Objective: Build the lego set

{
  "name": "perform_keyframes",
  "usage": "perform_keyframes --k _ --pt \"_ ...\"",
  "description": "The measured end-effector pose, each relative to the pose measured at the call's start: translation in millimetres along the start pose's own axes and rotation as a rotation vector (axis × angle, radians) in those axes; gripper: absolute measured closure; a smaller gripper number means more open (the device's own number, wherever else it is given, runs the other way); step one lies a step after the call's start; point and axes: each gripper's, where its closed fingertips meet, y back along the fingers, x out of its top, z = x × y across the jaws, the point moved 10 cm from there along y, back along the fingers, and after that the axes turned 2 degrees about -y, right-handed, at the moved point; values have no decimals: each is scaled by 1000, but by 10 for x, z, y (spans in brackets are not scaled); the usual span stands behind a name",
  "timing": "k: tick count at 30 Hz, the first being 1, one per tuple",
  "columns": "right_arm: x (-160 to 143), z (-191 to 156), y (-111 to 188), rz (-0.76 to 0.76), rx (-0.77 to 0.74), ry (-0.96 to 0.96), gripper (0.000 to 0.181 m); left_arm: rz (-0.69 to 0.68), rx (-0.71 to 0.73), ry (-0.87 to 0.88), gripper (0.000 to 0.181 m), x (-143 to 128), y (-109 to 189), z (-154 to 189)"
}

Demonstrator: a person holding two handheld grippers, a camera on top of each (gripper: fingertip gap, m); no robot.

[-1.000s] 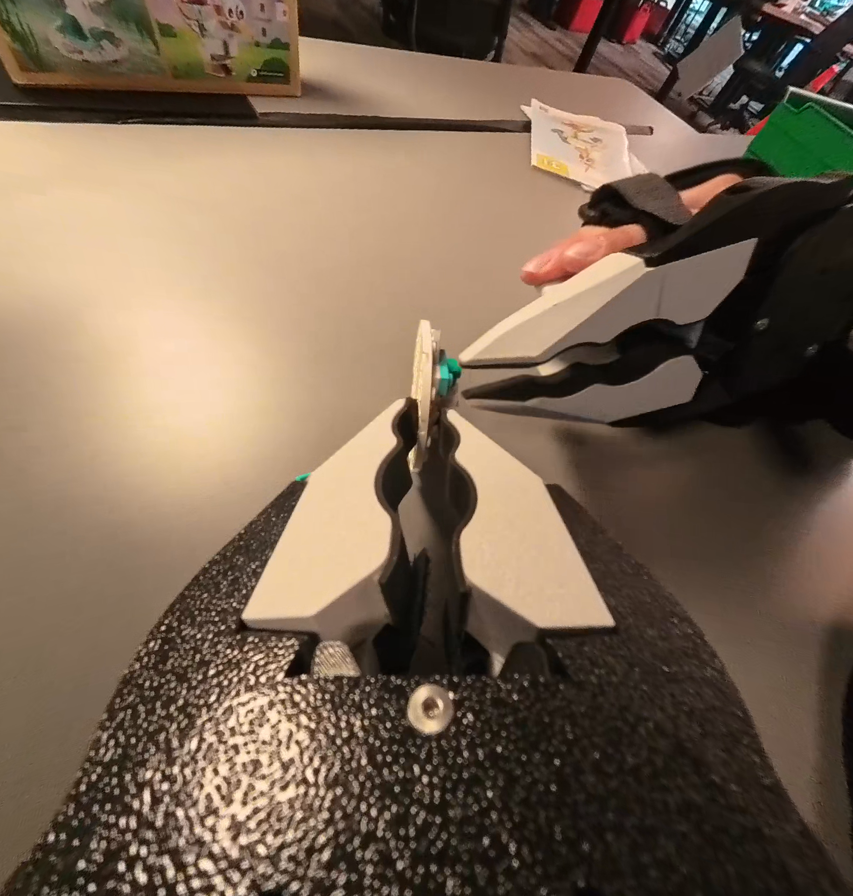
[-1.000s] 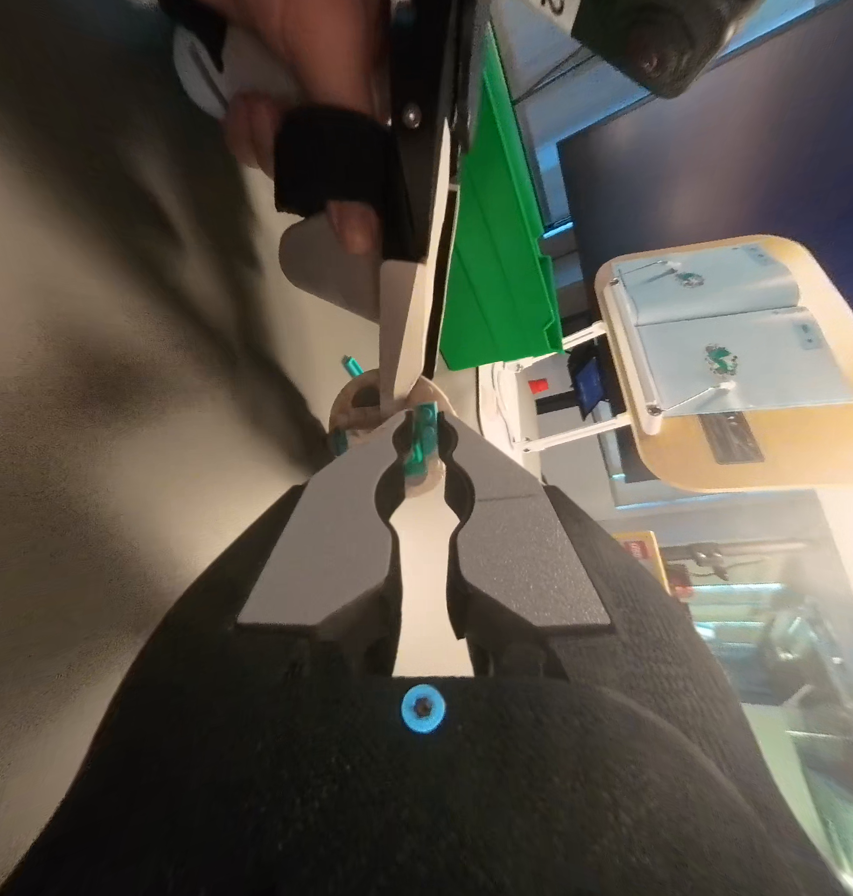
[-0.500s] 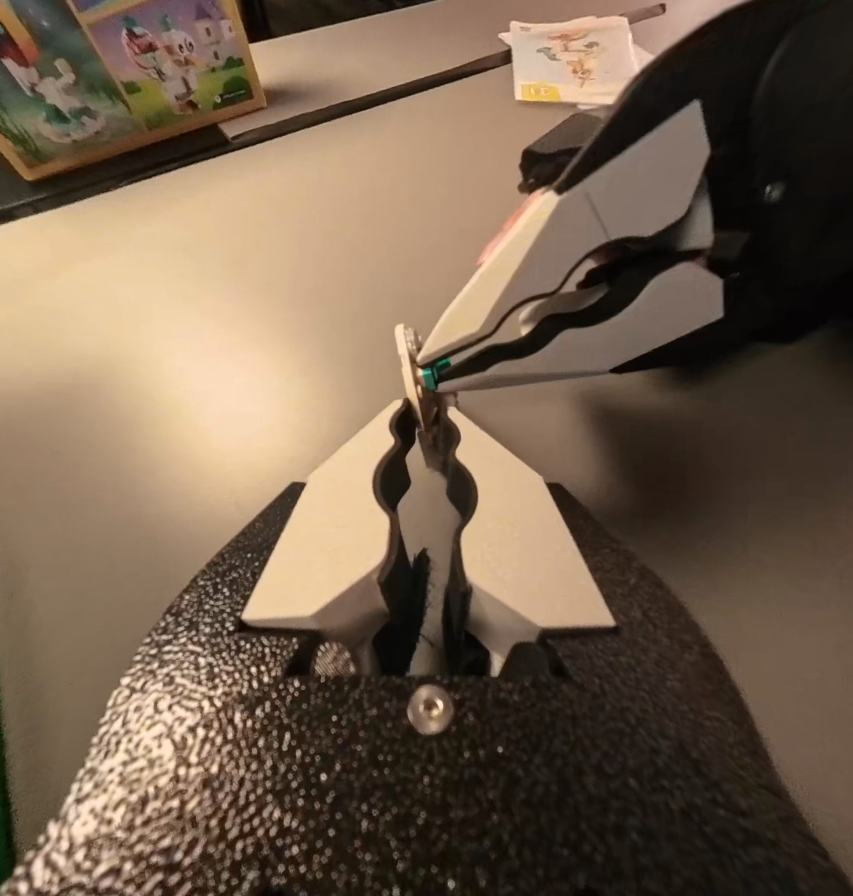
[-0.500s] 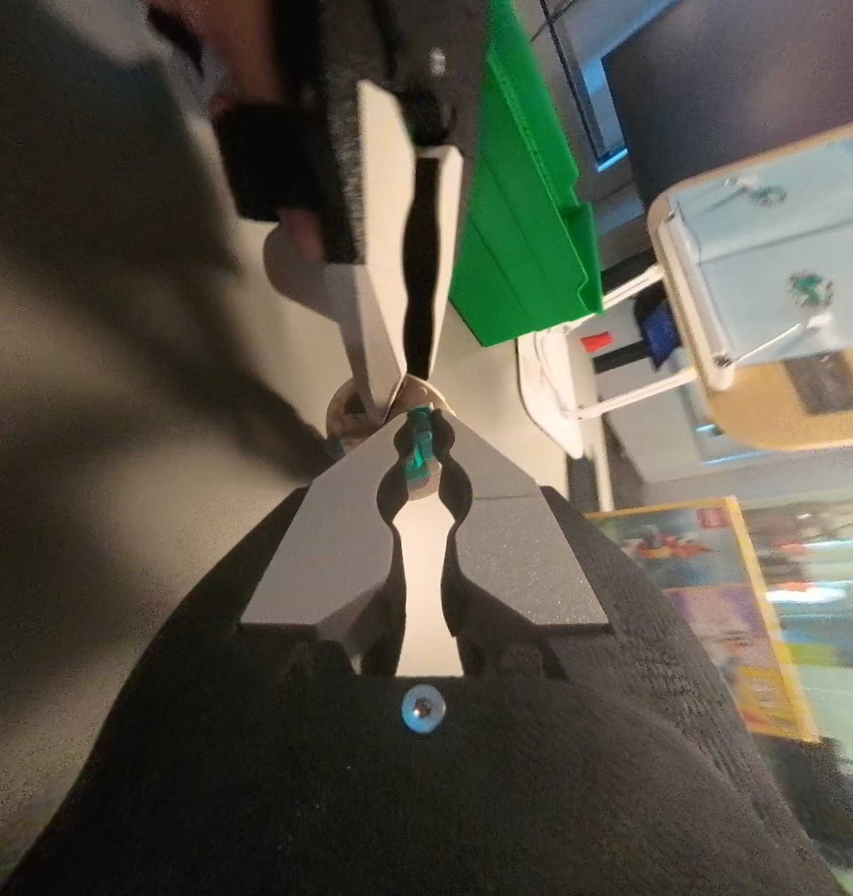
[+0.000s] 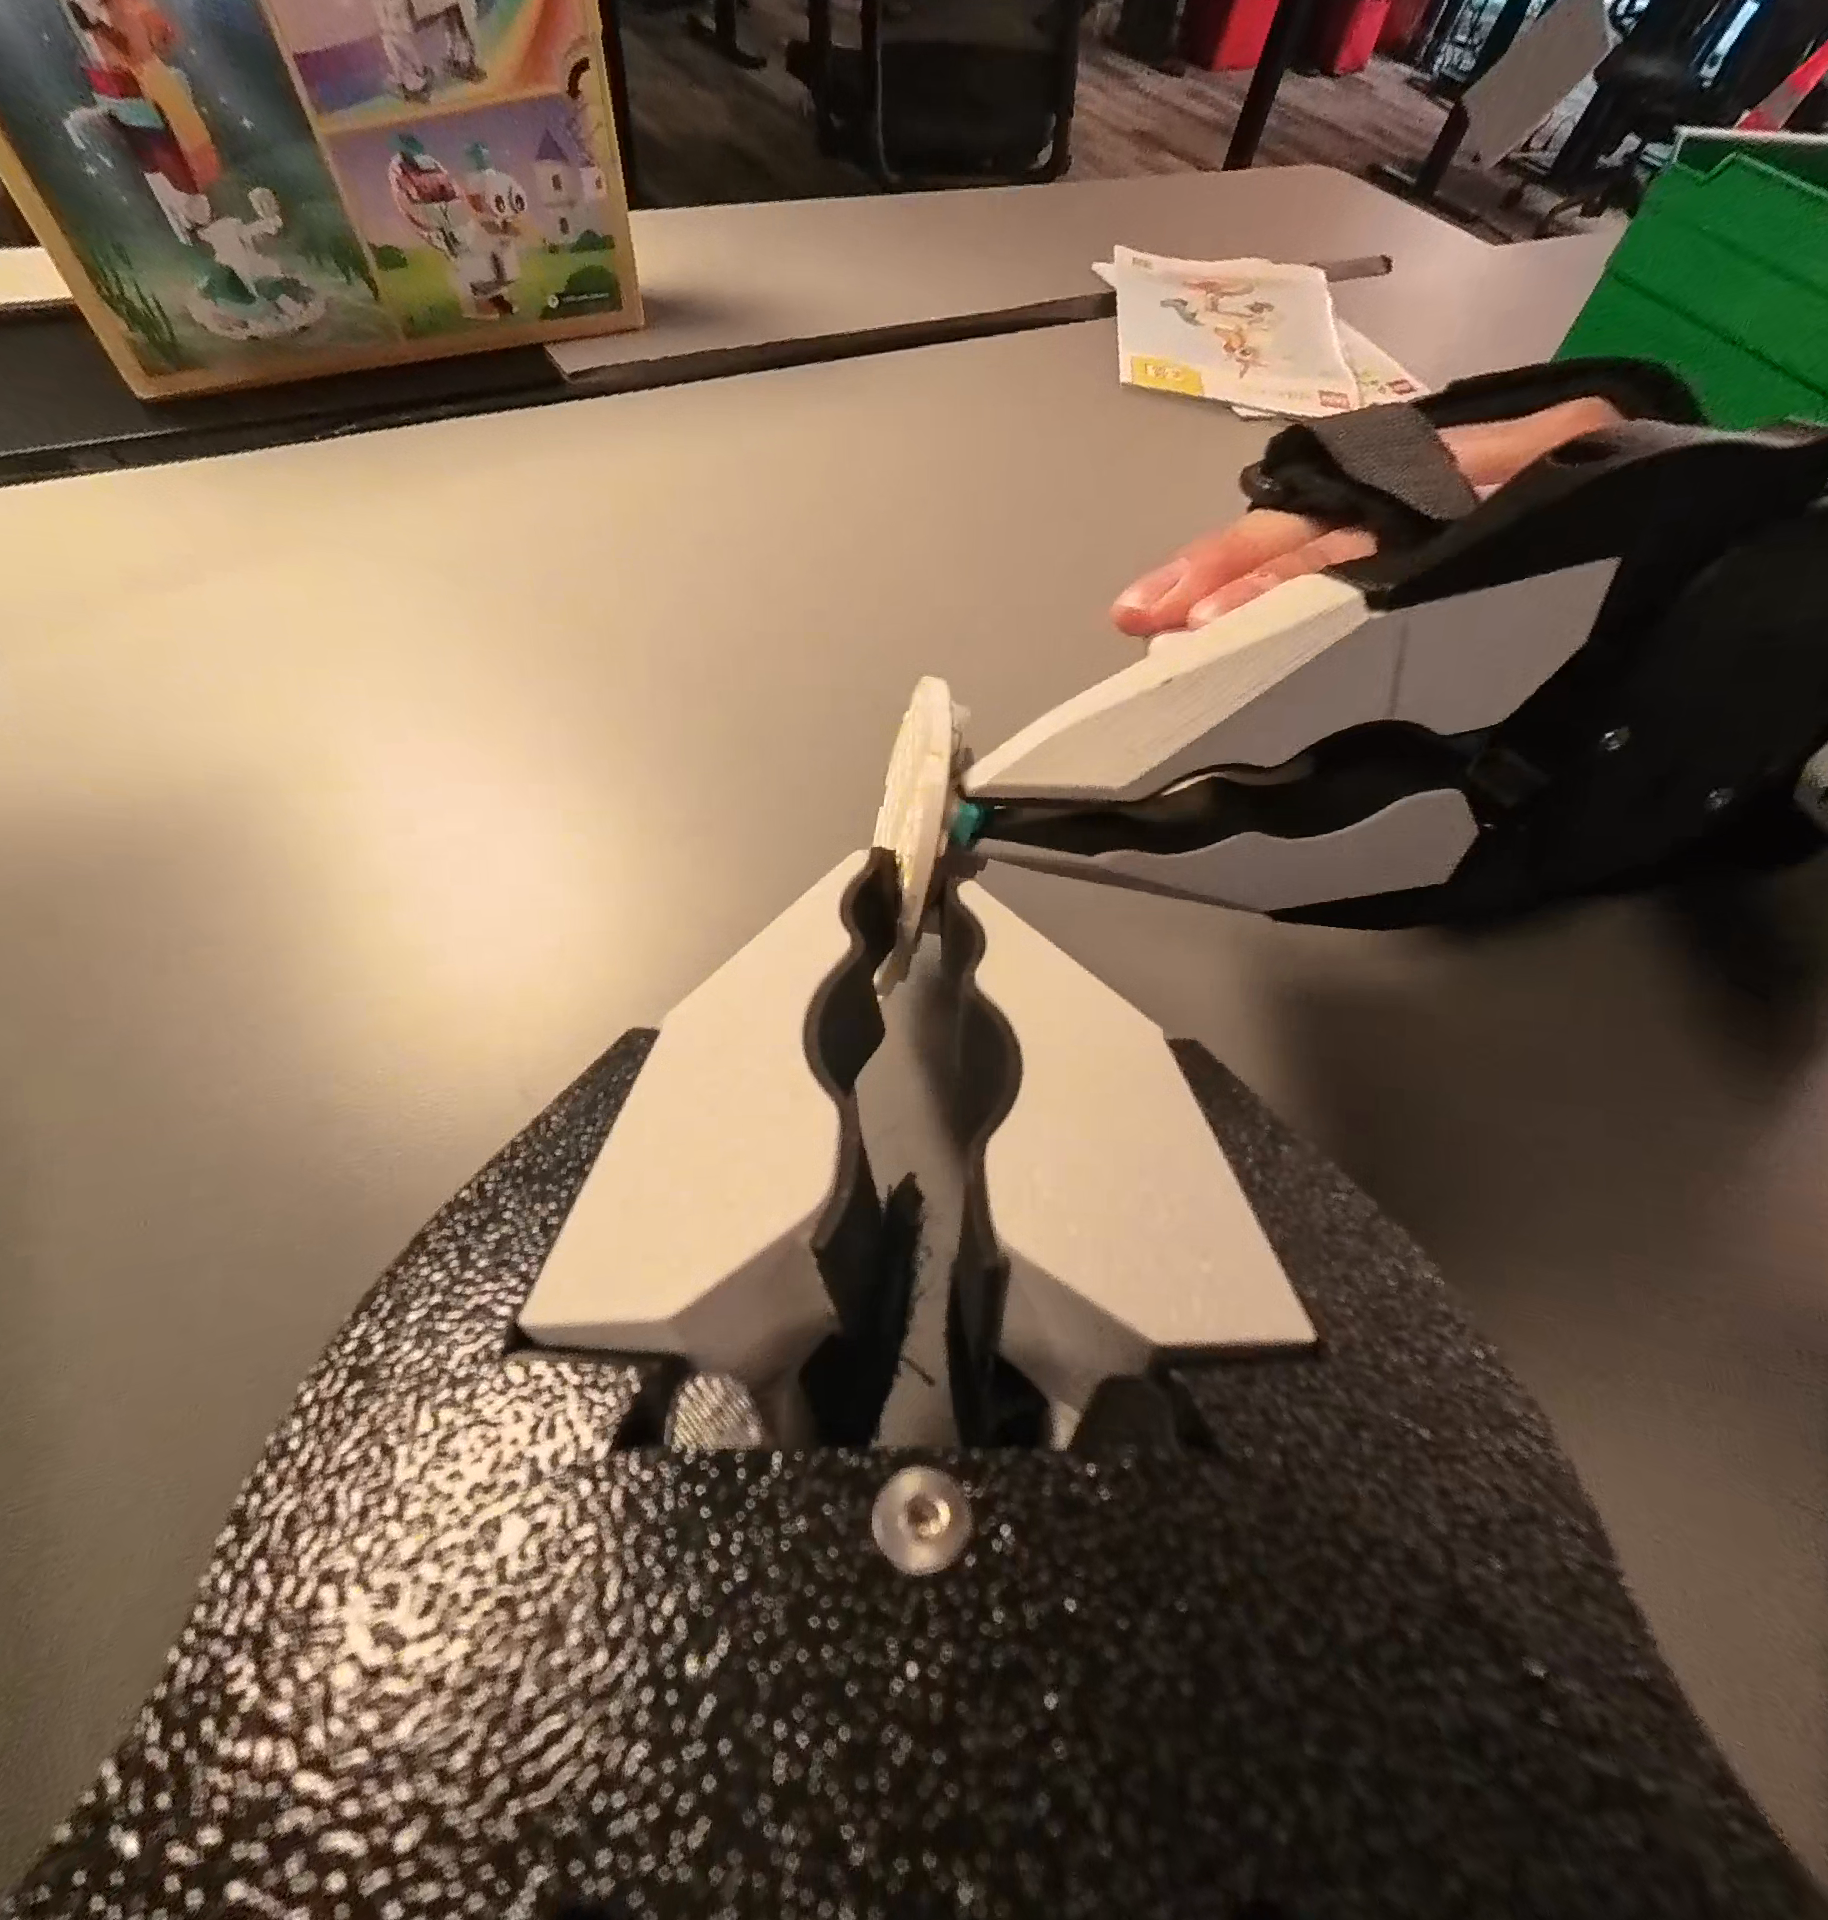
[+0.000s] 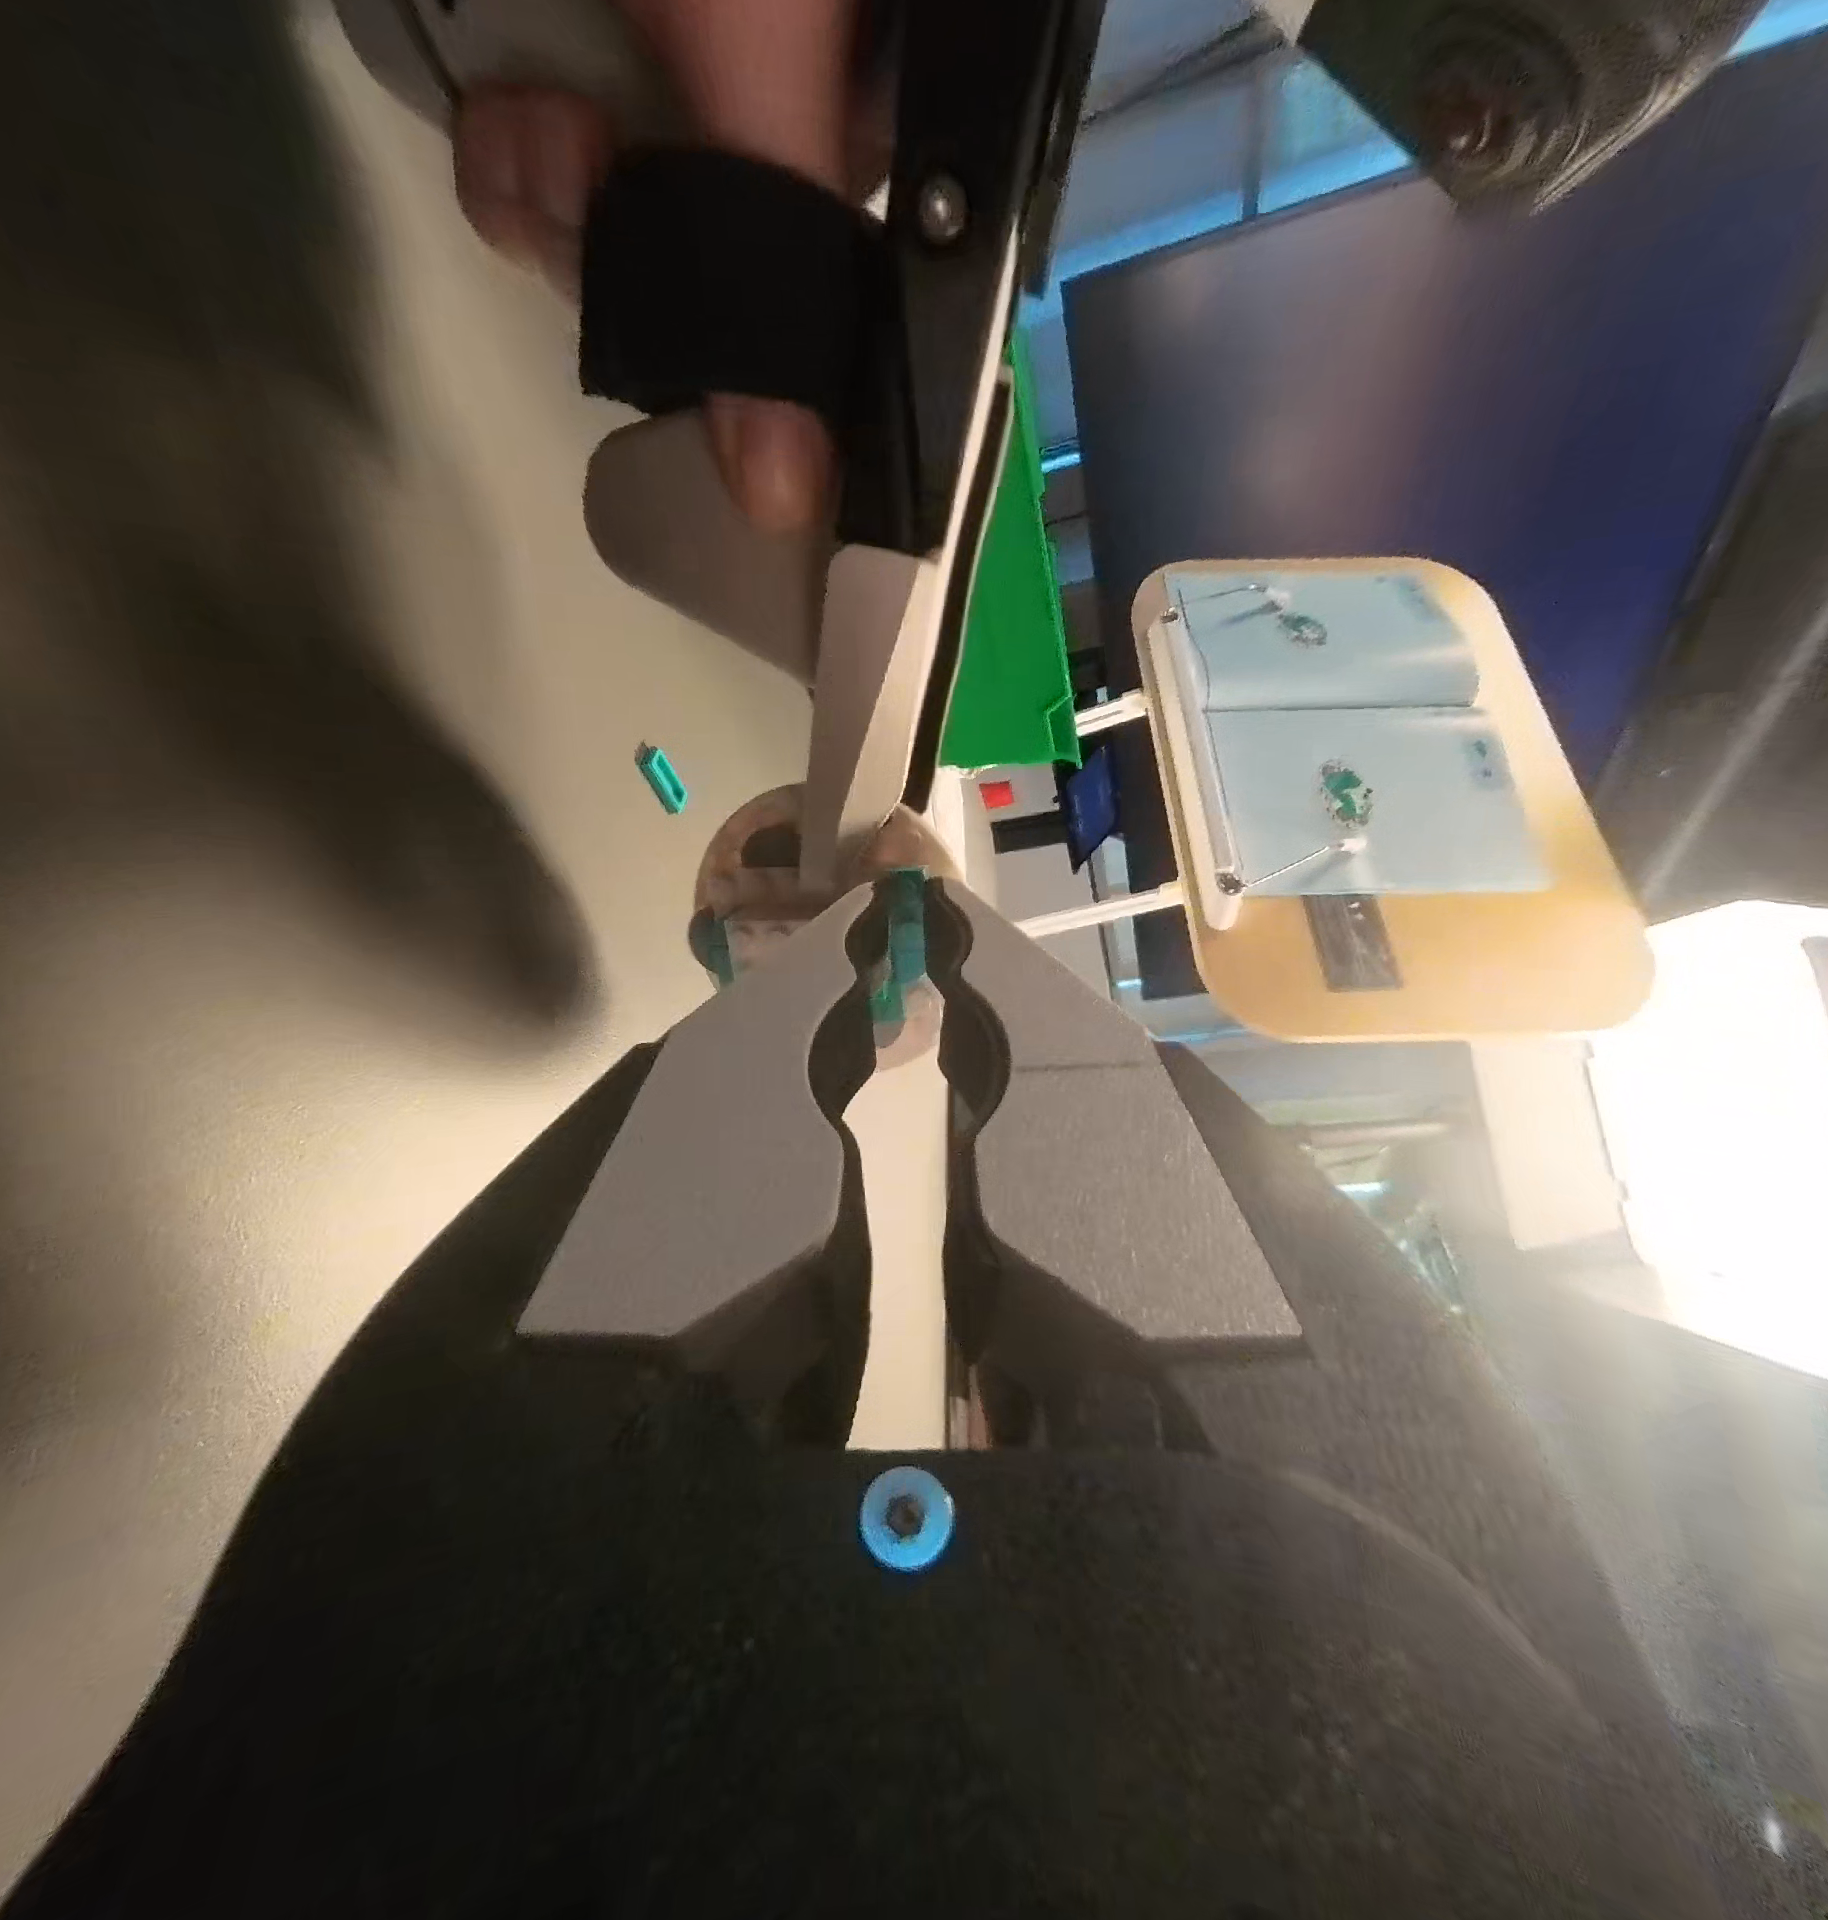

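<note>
My left gripper [image 5: 915, 896] is shut on the lower edge of a round cream plate [image 5: 922, 790] and holds it upright above the grey table [image 5: 422, 727]. My right gripper [image 5: 977, 831] comes in from the right, shut on a small teal piece [image 5: 964, 826] whose end touches the plate's face. In the right wrist view the teal piece [image 6: 897, 951] sits between the right gripper's tips [image 6: 899, 891], against the plate [image 6: 749, 883]. A second teal piece [image 6: 718, 951] sits at the plate's rim. Another teal piece [image 6: 663, 777] lies loose on the table.
A Lego box [image 5: 297, 177] stands at the table's far left. An instruction booklet [image 5: 1232, 322] lies at the far right. A green bin [image 5: 1741, 291] stands beyond it. A wooden stand with open pages [image 6: 1357, 790] is off the table.
Both grippers swung and tilted together, then came back near level. The teal piece has stayed against the plate throughout, and both grips held.
</note>
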Motion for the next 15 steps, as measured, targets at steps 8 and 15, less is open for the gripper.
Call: perform_keyframes --k 8,15 --pt "8 -1 17 62 103 -123 181 -4 52 71 176 -47 81 -191" --pt "-69 -39 -72 17 84 -92 167 -78 -2 39 176 -40 -15 -36"
